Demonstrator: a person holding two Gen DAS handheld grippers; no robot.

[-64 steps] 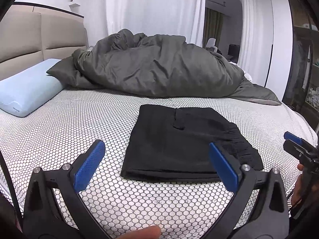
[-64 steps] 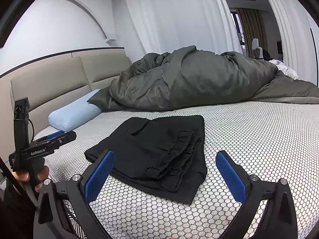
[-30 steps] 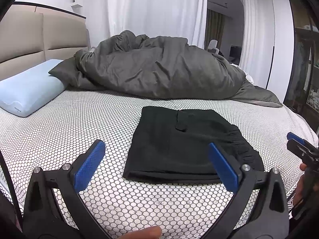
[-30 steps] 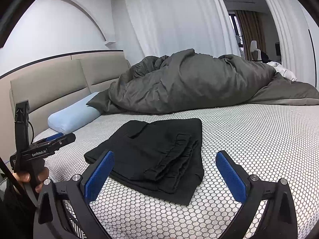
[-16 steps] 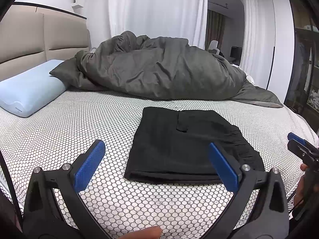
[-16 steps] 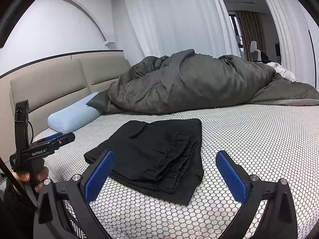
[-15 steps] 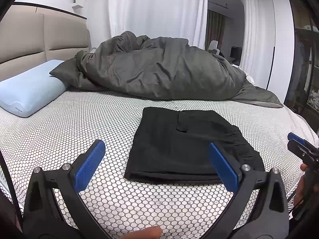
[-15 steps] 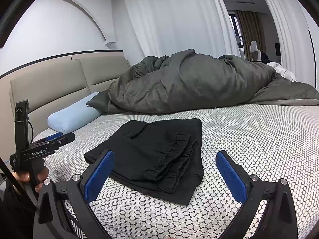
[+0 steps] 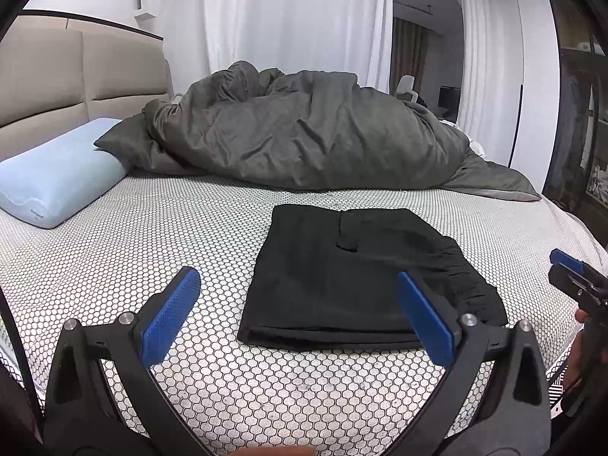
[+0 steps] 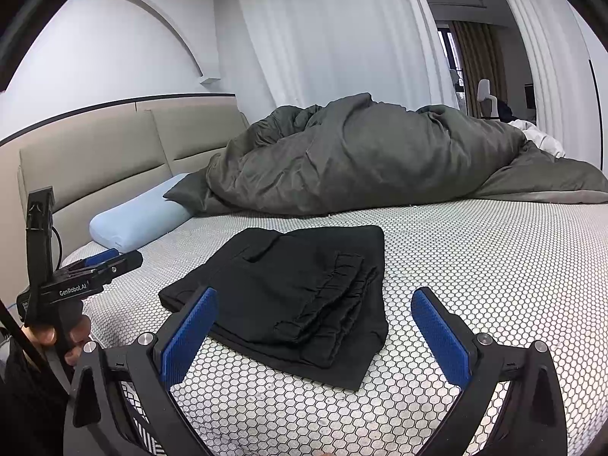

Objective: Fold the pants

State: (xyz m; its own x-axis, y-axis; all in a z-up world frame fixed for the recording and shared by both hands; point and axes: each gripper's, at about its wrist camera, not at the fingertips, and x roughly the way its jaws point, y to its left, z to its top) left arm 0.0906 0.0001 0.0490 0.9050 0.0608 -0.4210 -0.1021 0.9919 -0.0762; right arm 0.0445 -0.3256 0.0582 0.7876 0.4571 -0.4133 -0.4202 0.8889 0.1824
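Your pants (image 9: pixel 353 269) lie folded into a compact black rectangle on the honeycomb-patterned mattress (image 9: pixel 152 235), with the gathered waistband stacked along the edge on your right and a pocket flap showing on top. Over the last couple of seconds almost nothing has changed: the bundle has kept its shape and place, and only your viewpoint has drifted slightly. That suggests the folding itself is finished, or nearly so, and you are simply holding back from it. Your left gripper (image 9: pixel 300 315) hangs in front of the near edge of the pants with its blue pads spread wide apart, touching nothing. Your right gripper (image 10: pixel 315 336) is likewise wide apart and empty, just short of the waistband corner. Beyond the pants, a rumpled grey duvet (image 9: pixel 304 133) is heaped toward the headboard (image 9: pixel 49 76), with a pale blue pillow (image 9: pixel 57 178) beside it.
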